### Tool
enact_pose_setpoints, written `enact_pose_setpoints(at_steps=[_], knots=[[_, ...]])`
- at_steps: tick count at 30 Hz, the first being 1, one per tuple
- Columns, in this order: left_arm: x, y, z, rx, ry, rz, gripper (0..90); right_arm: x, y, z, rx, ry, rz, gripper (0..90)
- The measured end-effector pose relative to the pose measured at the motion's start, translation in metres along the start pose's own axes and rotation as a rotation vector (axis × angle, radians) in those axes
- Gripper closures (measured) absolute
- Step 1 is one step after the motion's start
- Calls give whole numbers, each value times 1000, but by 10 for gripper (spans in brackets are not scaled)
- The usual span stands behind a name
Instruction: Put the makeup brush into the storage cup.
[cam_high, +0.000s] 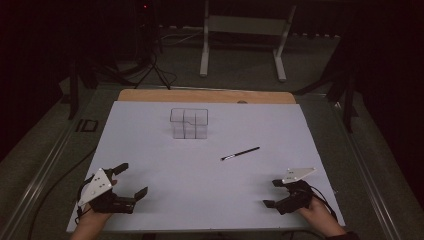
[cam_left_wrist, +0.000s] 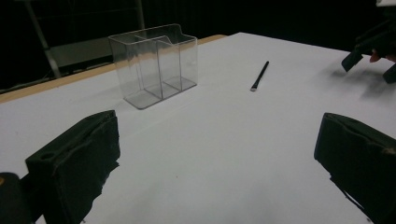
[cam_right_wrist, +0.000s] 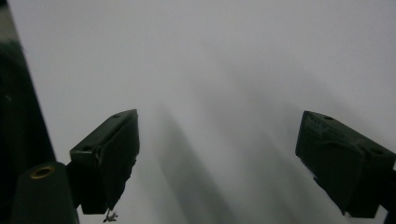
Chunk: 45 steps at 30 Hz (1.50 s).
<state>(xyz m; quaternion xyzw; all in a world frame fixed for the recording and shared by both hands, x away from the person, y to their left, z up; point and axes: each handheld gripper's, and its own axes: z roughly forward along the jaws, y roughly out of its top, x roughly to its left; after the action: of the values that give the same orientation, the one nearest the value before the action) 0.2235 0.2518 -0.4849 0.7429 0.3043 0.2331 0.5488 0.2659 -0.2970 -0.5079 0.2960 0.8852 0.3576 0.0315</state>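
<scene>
Both my left tongs (cam_high: 131, 180) and right tongs (cam_high: 272, 193) sit wide apart and empty at the counter's (cam_high: 150, 125) near edge. The pen (cam_high: 240, 153) lies flat mid-counter, right of the clear box (cam_high: 188, 123). It looks light, stiff, slippery; I'd pinch mid-shaft.

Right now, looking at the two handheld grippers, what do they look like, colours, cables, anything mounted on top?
Both are black two-jaw tools with blocky, flat-faced jaws. The left gripper carries a grey three-cornered plate dotted with small dark holes, and a black cable trails from it off the table edge. The right gripper bears a similar pale plate. A dark sleeve cuff shows at the right wrist.
</scene>
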Motion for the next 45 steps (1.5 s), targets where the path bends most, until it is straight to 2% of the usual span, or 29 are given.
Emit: enact_pose_setpoints(at_steps=[1, 2, 3, 4, 5, 6, 9, 10, 11, 12, 13, 14, 15, 16, 20, 23, 25, 29, 31, 35, 36, 39, 41, 43, 45], knots=[[0, 0, 0, 1, 0, -1, 12, 0, 1, 1, 22, -12, -6, 142], [0, 0, 0, -1, 0, -3, 12, 0, 6, 3, 91, -13, -26, 142], [0, 0, 0, -1, 0, -3, 12, 0, 6, 3, 91, -13, -26, 142], [0, 0, 0, -1, 0, -3, 12, 1, 10, 5, 161, -17, -50, 143], [0, 0, 0, 1, 2, 1, 12, 1, 10, 5, 161, -17, -50, 143], [0, 0, 0, 1, 2, 1, 12, 0, 13, 5, 194, -11, -58, 143], [0, 0, 1, 3, 1, 4, 12, -3, 19, 6, 271, 20, -41, 143], [0, 0, 1, 3, 1, 4, 12, -6, 23, 7, 322, 30, -28, 143], [0, 0, 1, 3, 1, 4, 12, -6, 23, 7, 322, 30, -28, 143], [1, 0, 1, 3, 0, 4, 12, -8, 27, 8, 376, 43, -31, 144], [1, 0, 1, 2, 1, 3, 12, -8, 27, 8, 376, 43, -31, 144], [1, 0, 1, 2, 2, 3, 12, -9, 31, 8, 427, 51, -46, 144], [1, 0, 1, 3, 1, 3, 12, -9, 31, 8, 427, 51, -46, 144], [1, 0, 1, 2, 0, 2, 12, -8, 35, 8, 457, 58, -65, 145], [1, 0, 1, 3, -1, 0, 12, -8, 41, 7, 484, 65, -85, 145], [1, 0, 2, 3, -3, 1, 12, -8, 47, 6, 508, 72, -128, 144], [1, 0, 2, 5, -2, 2, 12, -7, 49, 6, 519, 88, -166, 145], [1, 0, 2, 4, -3, 2, 12, -9, 52, 6, 556, 127, -212, 154], [1, 0, 2, 6, -3, 3, 12, -12, 53, 7, 575, 153, -215, 155], [0, 0, 2, 7, -6, 0, 12, -14, 57, 8, 580, 182, -239, 158], [0, 0, 2, 7, -6, -1, 12, -13, 58, 7, 581, 187, -269, 158], [0, 0, 3, 8, -7, 0, 12, -14, 61, 9, 593, 223, -297, 158], [0, 0, 3, 10, -9, 1, 12, -15, 63, 10, 600, 229, -316, 164], [0, 0, 3, 12, -9, 2, 12, -17, 65, 11, 613, 238, -310, 175], [0, 0, 3, 13, -9, 2, 12, -18, 66, 12, 622, 238, -341, 175]])
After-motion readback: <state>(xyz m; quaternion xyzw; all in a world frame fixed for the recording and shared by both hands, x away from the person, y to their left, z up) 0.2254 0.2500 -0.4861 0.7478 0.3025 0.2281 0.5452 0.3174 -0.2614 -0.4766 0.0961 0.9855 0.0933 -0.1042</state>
